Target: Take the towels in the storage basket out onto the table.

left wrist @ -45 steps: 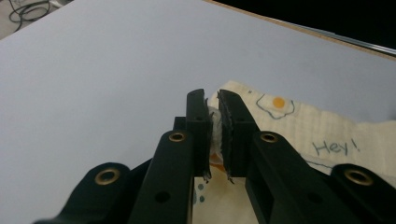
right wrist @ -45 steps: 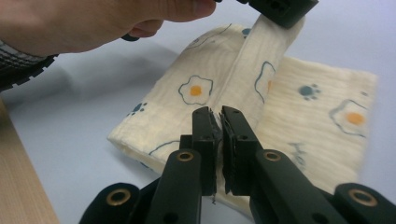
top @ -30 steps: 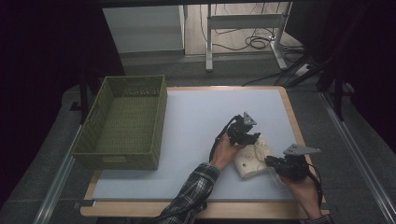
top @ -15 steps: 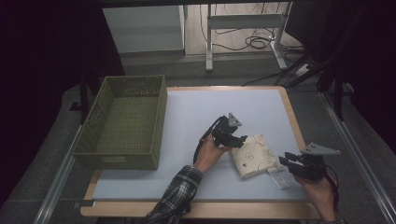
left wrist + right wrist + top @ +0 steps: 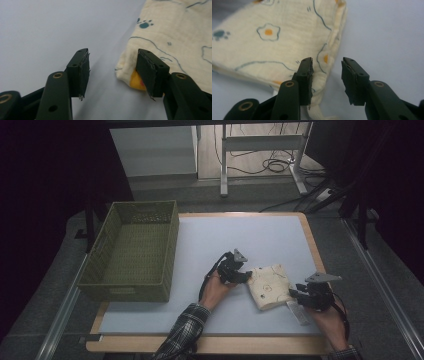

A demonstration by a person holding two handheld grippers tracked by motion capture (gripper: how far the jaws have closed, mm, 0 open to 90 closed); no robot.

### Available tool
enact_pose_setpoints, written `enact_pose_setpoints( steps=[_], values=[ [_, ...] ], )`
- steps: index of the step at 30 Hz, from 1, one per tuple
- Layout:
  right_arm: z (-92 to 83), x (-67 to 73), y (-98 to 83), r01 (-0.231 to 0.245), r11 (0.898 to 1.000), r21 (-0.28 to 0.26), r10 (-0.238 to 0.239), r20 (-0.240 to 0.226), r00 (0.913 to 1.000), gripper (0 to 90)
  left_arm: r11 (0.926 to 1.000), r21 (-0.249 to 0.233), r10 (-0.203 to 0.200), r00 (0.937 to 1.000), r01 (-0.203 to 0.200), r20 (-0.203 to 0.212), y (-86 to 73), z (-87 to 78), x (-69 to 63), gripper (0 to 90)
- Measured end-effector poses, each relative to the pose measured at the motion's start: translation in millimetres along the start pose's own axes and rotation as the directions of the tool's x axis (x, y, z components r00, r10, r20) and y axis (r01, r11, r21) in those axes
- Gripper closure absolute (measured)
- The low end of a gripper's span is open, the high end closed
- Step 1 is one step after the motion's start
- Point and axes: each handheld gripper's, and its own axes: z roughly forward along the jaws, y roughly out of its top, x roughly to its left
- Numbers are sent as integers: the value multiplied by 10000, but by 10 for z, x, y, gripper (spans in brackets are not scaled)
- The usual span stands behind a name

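The left gripper (image 5: 246,274) sits at the left edge of the folded cloth (image 5: 270,286), held in the person's left hand (image 5: 216,289). In the left gripper view its jaws stand apart and have just been closing; one pad lies against the cloth's near corner (image 5: 130,72), where a yellow-orange underside peeks out, while the other pad hangs over the bare surface (image 5: 50,32). Nothing is pinched between them, so this gripper is released.

The right gripper (image 5: 295,295) lies at the cloth's lower right corner, carried by the right hand (image 5: 327,320), with a grey three-cornered plate (image 5: 323,277) on top. In the right gripper view its jaws have just been opening and stand parted; the hemmed edge of the cloth (image 5: 329,62) runs into the gap between them, one pad lying over the fabric and the other over the surface. The pads do not press on the fabric, so this gripper is also released.

The cloth is cream with printed fried eggs (image 5: 268,32), blue paw prints (image 5: 144,24) and thin blue outlines. It lies folded into a thick rectangle on the pale surface (image 5: 240,235), between the two grippers, towards the near right part. A small tag or strip (image 5: 298,312) lies just beside its lower right corner.

A green woven basket (image 5: 131,252) stands at the left end of the surface, well apart from the cloth.
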Motion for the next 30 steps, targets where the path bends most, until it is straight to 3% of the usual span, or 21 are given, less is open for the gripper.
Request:
enact_pose_setpoints(
  steps=[4, 8, 11, 14, 16, 18, 20, 23, 24, 30],
  values=[
    [-1, -34, -50, -401, 9992, 24, 402, -287, 9988, 552, 9999, -18, -128, 9999, 129, 85, -6, 11, 15, 446],
    [26, 10, -34, -417, 9986, 313, 438, -689, 9967, 505, 9999, 142, 2, 9999, -4, 154, 13, -8, 5, 444],
    [43, 23, -32, -491, 9982, 331, 513, -707, 9962, 509, 9993, 328, -194, 9992, 183, 349, 10, 15, 18, 443],
    [42, 30, -45, -621, 9976, 300, 637, -579, 9963, 573, 9976, 299, -646, 9945, 624, 829, -15, 32, 54, 456],
    [37, 41, -48, -761, 9966, 327, 779, -567, 9954, 672, 9976, 285, -652, 9938, 629, 899, -25, 29, 50, 477],
    [33, 46, -54, -919, 9951, 368, 950, -939, 9910, 804, 9970, 507, -631, 9937, 586, 921, -3, 19, 32, 520],
    [36, 49, -69, -1071, 9938, 310, 1100, -1167, 9871, 827, 9958, 730, -623, 9929, 550, 1016, 25, 12, 10, 567],
    [36, 52, -68, -1190, 9923, 329, 1221, -1208, 9851, 842, 9952, 860, -605, 9856, 472, 1580, 41, 8, -4, 752],
    [34, 53, -67, -1207, 9921, 341, 1241, -1245, 9844, 844, 9958, 825, -531, 9857, 403, 1597, 38, 6, -20, 822],
    [-3, 57, -74, -1525, 9882, 146, 1525, -1879, 9703, 848, 9992, 380, -209, 9887, 154, 1482, 64, -43, -36, 848]
  ],
)
